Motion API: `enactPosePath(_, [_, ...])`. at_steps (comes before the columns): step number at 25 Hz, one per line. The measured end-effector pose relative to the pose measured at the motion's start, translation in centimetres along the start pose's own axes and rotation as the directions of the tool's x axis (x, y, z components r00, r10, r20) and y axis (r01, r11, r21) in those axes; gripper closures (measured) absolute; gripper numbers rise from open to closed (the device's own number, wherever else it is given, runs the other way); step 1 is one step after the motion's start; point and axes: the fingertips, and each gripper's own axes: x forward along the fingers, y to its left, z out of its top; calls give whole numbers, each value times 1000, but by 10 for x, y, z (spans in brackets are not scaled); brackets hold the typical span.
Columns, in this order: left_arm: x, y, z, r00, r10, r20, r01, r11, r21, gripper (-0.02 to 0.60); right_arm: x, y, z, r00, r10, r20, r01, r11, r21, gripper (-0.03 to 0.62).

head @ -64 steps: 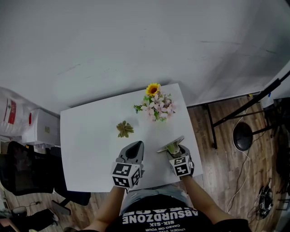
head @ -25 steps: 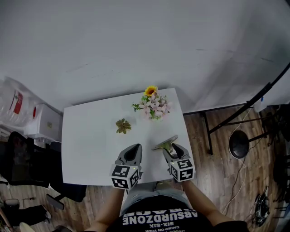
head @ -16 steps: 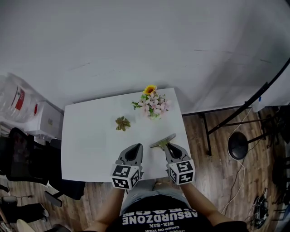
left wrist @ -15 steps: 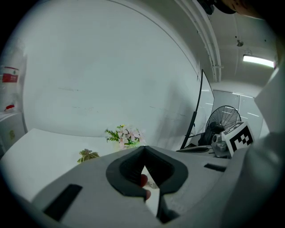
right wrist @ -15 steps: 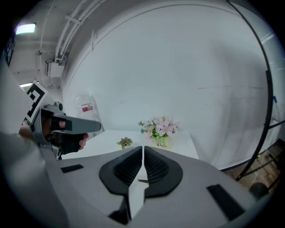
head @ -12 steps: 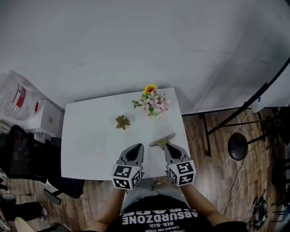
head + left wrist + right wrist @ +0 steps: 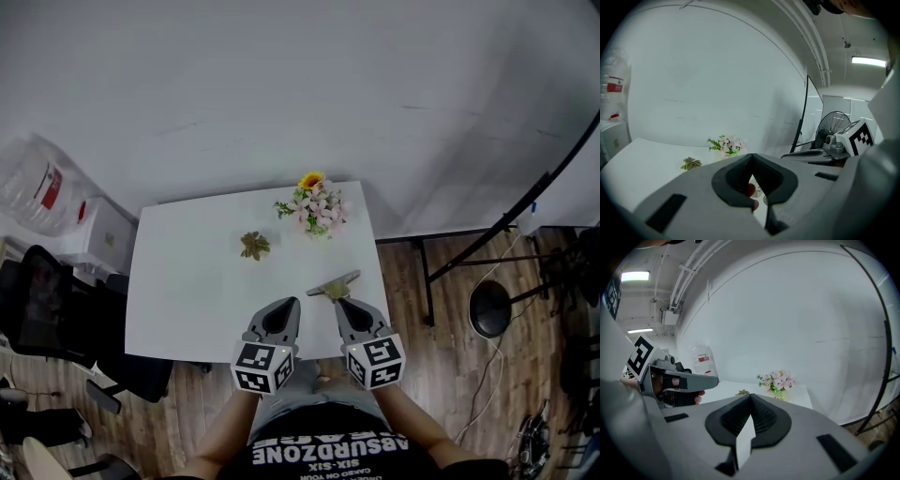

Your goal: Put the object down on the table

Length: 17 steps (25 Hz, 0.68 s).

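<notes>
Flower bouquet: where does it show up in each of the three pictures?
Head view: flower bouquet at the table's far right corner.
Left gripper view: bouquet left of centre, slightly below mid-height.
Right gripper view: bouquet right of centre, slightly below mid-height.
Shared landmark: the small leafy sprig, left of it in every view.

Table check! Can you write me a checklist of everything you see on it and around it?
Surface: white table, mostly bare.
Job's things: flat grey tool lies on the table, just ahead of the right gripper, not held.
Clutter: flower bunch near the far edge; small leafy plant.
Grippers: left gripper fingers shut, empty; right gripper fingers shut, empty.
Cables: thin cable on the wooden floor at the right.
Surroundings: white wall, water bottle, black chair, stand.
</notes>
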Motion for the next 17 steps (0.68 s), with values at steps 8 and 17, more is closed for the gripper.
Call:
enactPosePath(8, [-12, -19, -3, 1000, 9, 15, -9, 1000, 6, 577, -21, 3, 1, 1000, 13, 12, -13, 1000, -14, 596])
enactPosePath(17, [-26, -37, -6, 1000, 19, 24, -20, 1000, 12, 577, -39, 8, 2, 999, 27, 22, -26, 999, -22, 597])
